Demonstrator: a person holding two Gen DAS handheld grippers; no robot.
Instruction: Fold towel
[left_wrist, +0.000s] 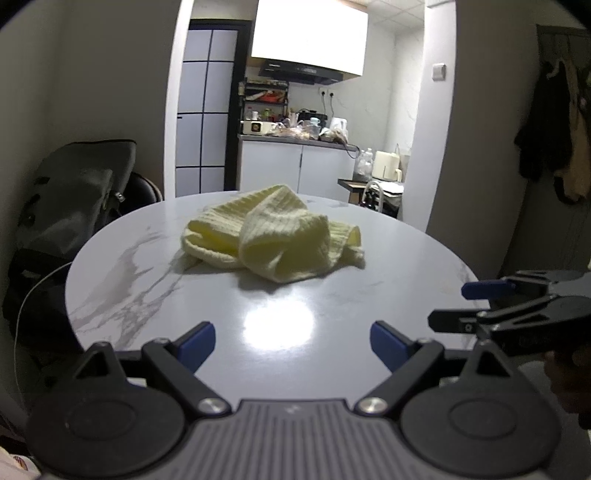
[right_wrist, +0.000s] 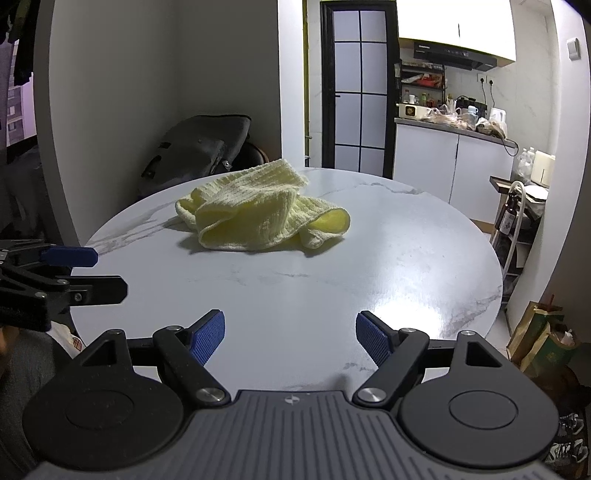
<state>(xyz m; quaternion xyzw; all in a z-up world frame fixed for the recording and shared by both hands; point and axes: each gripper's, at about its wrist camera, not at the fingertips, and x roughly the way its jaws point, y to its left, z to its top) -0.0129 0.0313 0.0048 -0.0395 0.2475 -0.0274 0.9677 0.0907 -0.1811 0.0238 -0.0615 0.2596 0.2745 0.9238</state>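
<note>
Towel lies crumpled in a heap at the middle of your left wrist view, on the round marble table. Your left gripper and right gripper hover at the lower edge, jaws spread wide, grasping nothing, well short of the cloth.

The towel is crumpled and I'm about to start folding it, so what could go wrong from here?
The towel lies bunched with its corners hidden, so either open gripper, left or right, might pinch several layers at once. On the glossy round table it may slide rather than spread.
</note>
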